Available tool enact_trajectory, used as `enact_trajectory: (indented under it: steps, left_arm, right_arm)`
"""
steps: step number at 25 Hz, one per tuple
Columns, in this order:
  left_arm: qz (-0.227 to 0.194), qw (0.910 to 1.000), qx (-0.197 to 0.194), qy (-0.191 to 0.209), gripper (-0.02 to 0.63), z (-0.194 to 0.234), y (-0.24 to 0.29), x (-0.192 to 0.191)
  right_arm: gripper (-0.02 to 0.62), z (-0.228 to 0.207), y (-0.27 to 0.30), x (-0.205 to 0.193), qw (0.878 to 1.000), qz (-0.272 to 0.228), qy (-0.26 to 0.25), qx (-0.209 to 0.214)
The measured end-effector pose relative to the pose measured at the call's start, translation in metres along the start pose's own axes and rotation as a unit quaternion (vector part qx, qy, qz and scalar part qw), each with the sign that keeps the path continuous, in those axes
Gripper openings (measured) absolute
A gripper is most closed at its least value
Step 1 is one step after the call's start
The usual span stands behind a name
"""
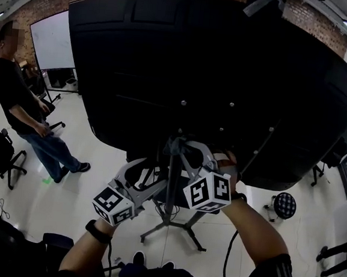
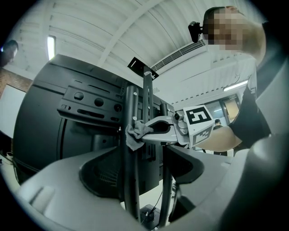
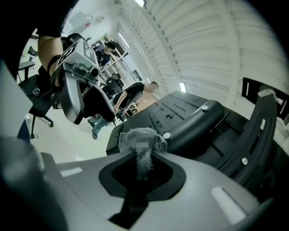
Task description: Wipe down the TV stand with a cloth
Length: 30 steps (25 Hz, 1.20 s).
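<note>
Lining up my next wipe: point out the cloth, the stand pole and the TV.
cloth (image 2: 134,134): left gripper view, bunched grey wad.
stand pole (image 2: 130,180): left gripper view, shaft below cloth.
TV (image 1: 167,74): head view, black back panel.

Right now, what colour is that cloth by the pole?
Grey. The cloth shows best in the left gripper view.
</note>
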<state>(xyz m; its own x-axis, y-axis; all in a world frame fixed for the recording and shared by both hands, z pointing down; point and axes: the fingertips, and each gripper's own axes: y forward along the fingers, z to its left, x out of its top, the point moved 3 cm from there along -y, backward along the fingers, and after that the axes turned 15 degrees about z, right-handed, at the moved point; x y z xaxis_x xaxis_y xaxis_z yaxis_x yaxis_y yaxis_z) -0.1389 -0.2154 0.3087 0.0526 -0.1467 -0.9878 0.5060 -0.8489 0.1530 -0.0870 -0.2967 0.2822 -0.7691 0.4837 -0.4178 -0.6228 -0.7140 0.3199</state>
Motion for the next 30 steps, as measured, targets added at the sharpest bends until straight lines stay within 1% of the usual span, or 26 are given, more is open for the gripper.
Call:
enact_trajectory:
  steps: [5, 10, 17, 21, 25, 28, 30]
  left_arm:
    - [0.012, 0.9999, -0.008, -0.007, 0.337, -0.006, 0.005, -0.017]
    - [0.02, 0.9993, -0.025, -0.019, 0.337, 0.003, 0.01, -0.038]
    - [0.033, 0.9973, -0.057, -0.033, 0.337, 0.011, 0.009, -0.074]
    - [0.053, 0.9946, -0.079, -0.041, 0.337, 0.01, 0.01, -0.098]
    - [0.074, 0.9924, -0.092, -0.036, 0.341, 0.013, 0.016, -0.122]
    - [0.092, 0.9901, -0.097, -0.044, 0.342, 0.021, 0.022, -0.144]
    - [0.102, 0.9886, -0.101, -0.046, 0.348, 0.024, 0.025, -0.159]
  right_arm:
    - [0.037, 0.02, 0.005, -0.009, 1.0, 0.003, 0.016, 0.017]
    - [0.037, 0.037, 0.012, -0.013, 0.999, 0.017, 0.023, 0.021]
    - [0.037, 0.073, 0.028, -0.024, 0.996, 0.061, 0.044, 0.04]
    - [0.037, 0.105, 0.042, -0.035, 0.993, 0.085, 0.058, 0.057]
    - [0.037, 0.135, 0.056, -0.048, 0.989, 0.101, 0.079, 0.072]
    - [0.037, 0.156, 0.064, -0.057, 0.989, 0.11, 0.068, 0.067]
    - [0.037, 0.17, 0.067, -0.063, 0.989, 0.113, 0.07, 0.066]
